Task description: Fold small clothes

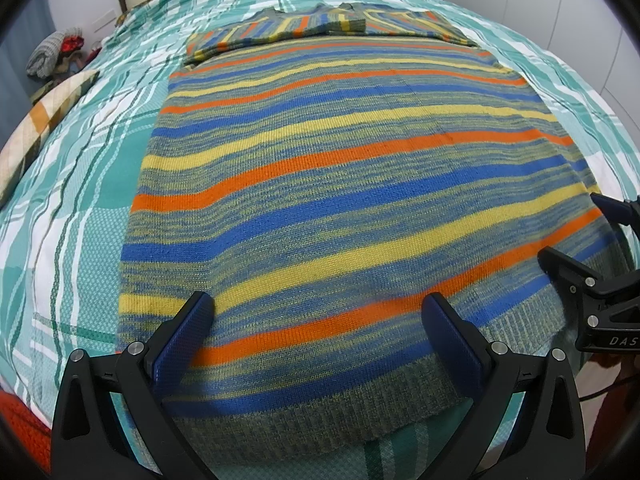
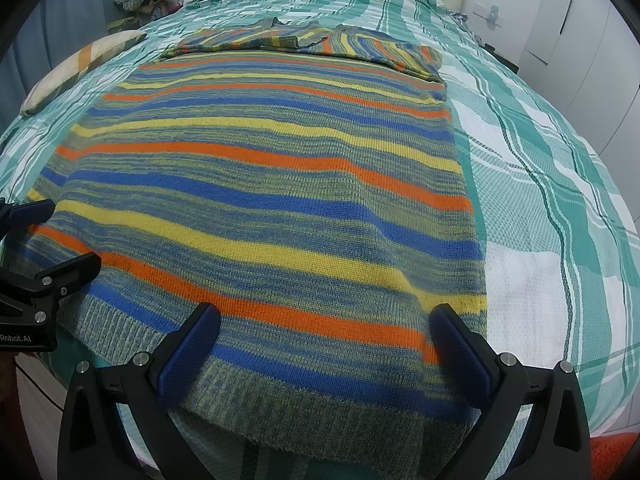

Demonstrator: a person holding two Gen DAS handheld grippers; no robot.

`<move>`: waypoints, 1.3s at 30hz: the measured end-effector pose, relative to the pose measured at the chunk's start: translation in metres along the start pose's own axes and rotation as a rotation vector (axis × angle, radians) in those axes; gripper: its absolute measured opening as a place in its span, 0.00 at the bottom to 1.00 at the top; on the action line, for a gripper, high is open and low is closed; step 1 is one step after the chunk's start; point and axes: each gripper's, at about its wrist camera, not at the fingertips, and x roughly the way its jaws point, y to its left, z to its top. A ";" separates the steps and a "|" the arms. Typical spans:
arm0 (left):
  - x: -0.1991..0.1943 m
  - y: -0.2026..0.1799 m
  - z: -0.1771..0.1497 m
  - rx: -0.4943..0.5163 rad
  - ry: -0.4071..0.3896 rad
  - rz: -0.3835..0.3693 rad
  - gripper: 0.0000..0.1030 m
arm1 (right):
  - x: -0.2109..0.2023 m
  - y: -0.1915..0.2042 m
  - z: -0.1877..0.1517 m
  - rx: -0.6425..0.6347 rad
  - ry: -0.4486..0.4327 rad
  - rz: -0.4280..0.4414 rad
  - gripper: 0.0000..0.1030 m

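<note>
Both views low over sweater (image 1: 340, 184) hem

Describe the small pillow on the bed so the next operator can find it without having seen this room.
Start at the bed, covered by a teal and white plaid bedspread with a striped sweater laid flat on it. Look past the sweater's left edge to the bed's left side: the small pillow lies there, clear of the sweater. Its cream fabric with orange and dark checks sets it apart.

You held the left gripper (image 1: 318, 334) low with jaws spread wide. Your right gripper (image 2: 324, 346) sat alongside, jaws equally wide, nothing gripped.
</note>
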 end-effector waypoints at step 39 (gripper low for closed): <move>-0.065 0.051 -0.006 -0.137 -0.012 -0.055 0.99 | -0.038 -0.038 0.005 0.126 -0.014 0.094 1.00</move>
